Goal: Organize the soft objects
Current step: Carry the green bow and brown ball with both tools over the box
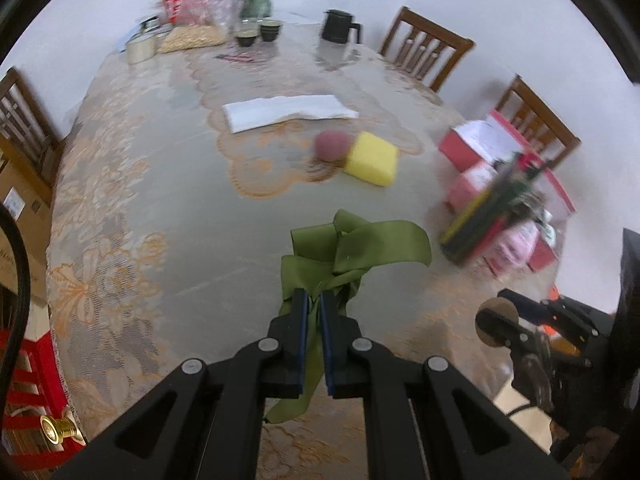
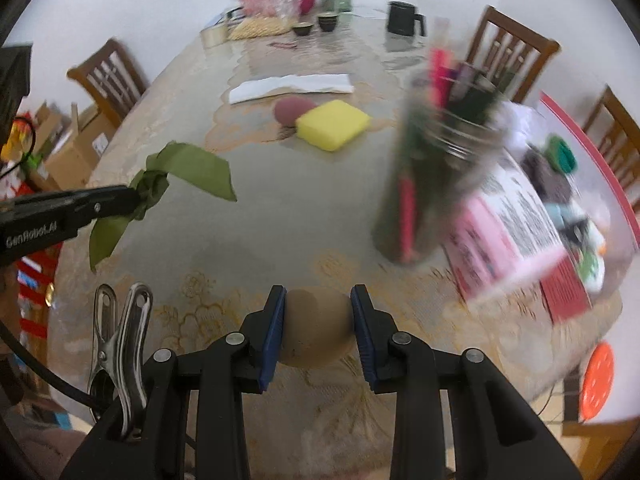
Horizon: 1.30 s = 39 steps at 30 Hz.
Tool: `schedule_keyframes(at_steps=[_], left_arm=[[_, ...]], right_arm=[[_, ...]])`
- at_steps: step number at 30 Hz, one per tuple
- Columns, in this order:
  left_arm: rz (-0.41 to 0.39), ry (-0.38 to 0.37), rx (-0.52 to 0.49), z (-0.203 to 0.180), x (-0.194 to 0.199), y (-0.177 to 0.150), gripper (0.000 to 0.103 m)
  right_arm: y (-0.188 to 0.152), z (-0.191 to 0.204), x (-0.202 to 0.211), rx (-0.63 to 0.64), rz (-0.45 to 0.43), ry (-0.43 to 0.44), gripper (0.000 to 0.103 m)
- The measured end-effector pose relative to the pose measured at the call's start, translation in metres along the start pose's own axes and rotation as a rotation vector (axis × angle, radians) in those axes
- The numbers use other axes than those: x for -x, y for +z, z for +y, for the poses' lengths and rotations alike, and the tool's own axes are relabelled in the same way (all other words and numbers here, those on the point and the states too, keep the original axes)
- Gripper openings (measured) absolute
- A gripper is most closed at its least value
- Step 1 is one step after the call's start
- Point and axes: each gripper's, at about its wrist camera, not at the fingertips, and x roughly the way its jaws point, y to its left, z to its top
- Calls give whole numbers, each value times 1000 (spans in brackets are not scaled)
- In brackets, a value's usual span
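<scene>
The left gripper point(image 1: 314, 300) is black with blue pads, and the ribbon point(image 1: 352, 252) between them is olive green. The right gripper point(image 2: 318, 300) has the same black and blue, with a tan ball point(image 2: 318, 328) between its pads. Ahead of both lie a yellow sponge point(image 1: 372, 159), a dusty pink ball point(image 1: 332, 145) and a white cloth point(image 1: 288, 112). The tablecloth point(image 1: 180, 200) is pale grey-beige with orange lace flowers. Right of the grippers sits a red and pink box point(image 1: 476, 148). The chairs point(image 1: 426, 48) are brown, the jug point(image 1: 338, 26) black.

left hand-held gripper point(image 1: 314, 300): clamped, angled down | right hand-held gripper point(image 2: 318, 308): gripping, angled down
</scene>
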Motion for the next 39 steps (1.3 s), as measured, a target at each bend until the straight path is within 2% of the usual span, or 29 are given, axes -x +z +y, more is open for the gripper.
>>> schedule_keyframes(at_steps=[9,16,22,31,39], left_arm=[[-2,-120,-131,-61,19,2,7],[-8,-168,-222,-104,28,5,7],[19,-218,-259,-140,21,9,7],[-1,-258,-364,-204,22,17,7],[-1,-257,-383,-253,7,38,7]], right_arm=[[-16,-41,37,-141,-55,-10,33],[-23,-73,64,-207,-93,-40,34],[-27,-102,81,-258,-114,-61,34],[-32,-149,101,-316,-146,-89,34],[-27,-194,108,-344,-176,-107,34]])
